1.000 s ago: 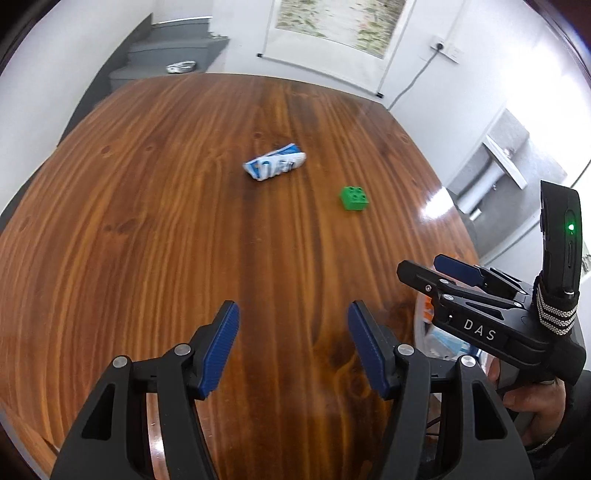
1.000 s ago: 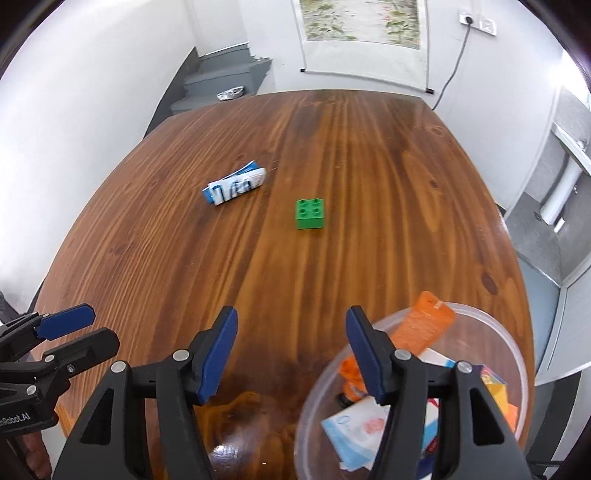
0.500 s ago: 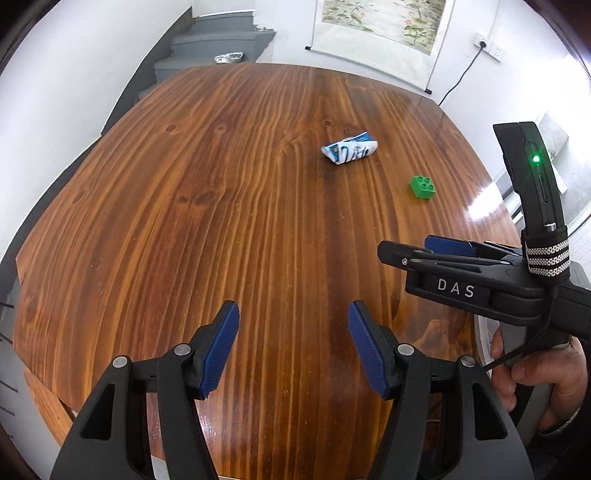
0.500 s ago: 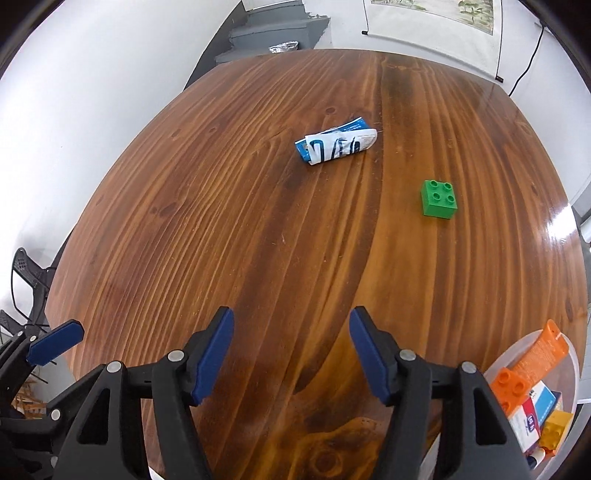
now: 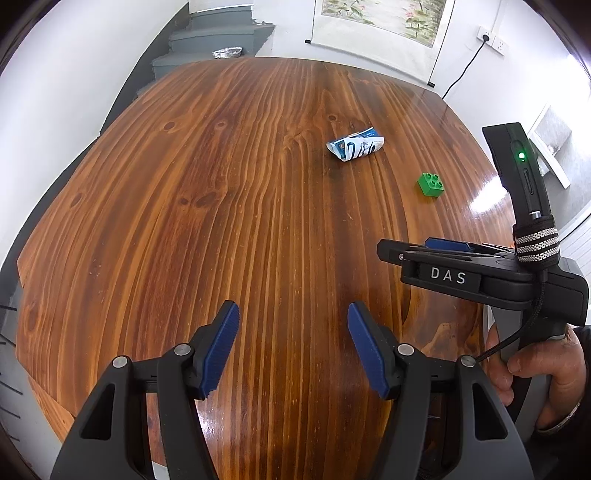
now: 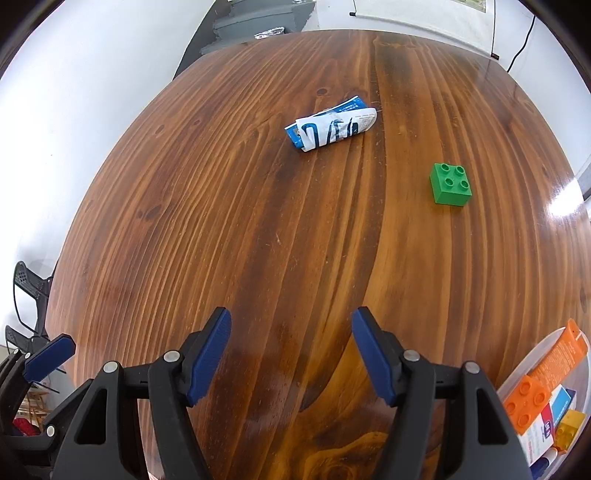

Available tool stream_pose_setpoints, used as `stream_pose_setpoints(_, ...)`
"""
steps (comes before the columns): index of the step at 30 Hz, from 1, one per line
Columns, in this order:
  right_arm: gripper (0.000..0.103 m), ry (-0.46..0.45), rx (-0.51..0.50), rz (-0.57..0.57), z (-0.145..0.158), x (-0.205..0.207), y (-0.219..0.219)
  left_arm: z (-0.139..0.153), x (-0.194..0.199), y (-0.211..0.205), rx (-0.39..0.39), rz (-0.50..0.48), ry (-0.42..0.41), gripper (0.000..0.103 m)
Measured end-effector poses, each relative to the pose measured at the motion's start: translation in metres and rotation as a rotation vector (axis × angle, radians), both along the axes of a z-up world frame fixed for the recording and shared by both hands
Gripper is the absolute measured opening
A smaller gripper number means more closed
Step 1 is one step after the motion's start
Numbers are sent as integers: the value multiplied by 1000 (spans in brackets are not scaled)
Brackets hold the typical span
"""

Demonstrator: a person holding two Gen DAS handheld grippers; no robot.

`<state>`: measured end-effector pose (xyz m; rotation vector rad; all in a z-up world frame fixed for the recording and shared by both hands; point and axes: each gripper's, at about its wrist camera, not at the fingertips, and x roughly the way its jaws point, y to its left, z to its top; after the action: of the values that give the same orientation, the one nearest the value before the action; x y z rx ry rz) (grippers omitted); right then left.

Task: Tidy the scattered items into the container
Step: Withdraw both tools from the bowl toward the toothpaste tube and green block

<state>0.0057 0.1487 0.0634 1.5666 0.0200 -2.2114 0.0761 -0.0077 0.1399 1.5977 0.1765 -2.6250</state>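
White walls close in a room with grey stairs (image 5: 221, 33) behind the far edge of the wooden worktop (image 5: 221, 192), where a crumpled foil piece (image 5: 227, 52) sits on one step. Higher up hangs a scroll painting (image 5: 384, 14), with a wall socket (image 5: 491, 38) and its black cable to the right of it.

On the worktop lie two loose items, well apart from both tools: a crumpled blue-and-white packet (image 6: 331, 128) and, to its right and a little nearer, a green toy brick (image 6: 450, 184). The packet lies flat, its long axis running across the view from lower left to upper right. The brick sits studs up, turned slightly askew. Bare wood lies between them and the tools.

At the right tool's lower right, the clear container (image 6: 517, 376) holds an orange tube (image 6: 561, 354), an orange brick (image 6: 526, 404), a yellow brick (image 6: 570, 424) and small boxes.

The left tool (image 5: 293, 343) hovers low over the near edge, spread wide with nothing between its pads. The right tool (image 6: 291, 347) is likewise spread and empty; in the left view it sits at the right, held by a hand (image 5: 543, 373).
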Motion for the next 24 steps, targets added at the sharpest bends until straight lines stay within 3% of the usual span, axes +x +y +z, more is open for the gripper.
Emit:
stream_pose_setpoints(9,74,25,-17,-125,-4,-16,38,-4,-31,5,42,-33,6,65)
stream_pose_setpoints(16,74,32,-56,-274,-4,-28,70,-17,-73,5,108,-120,-33,65)
stream_pose_setpoints(24,74,46,-79,-345,0,-41,65,-28,-132,-5,180,-176,-55,65)
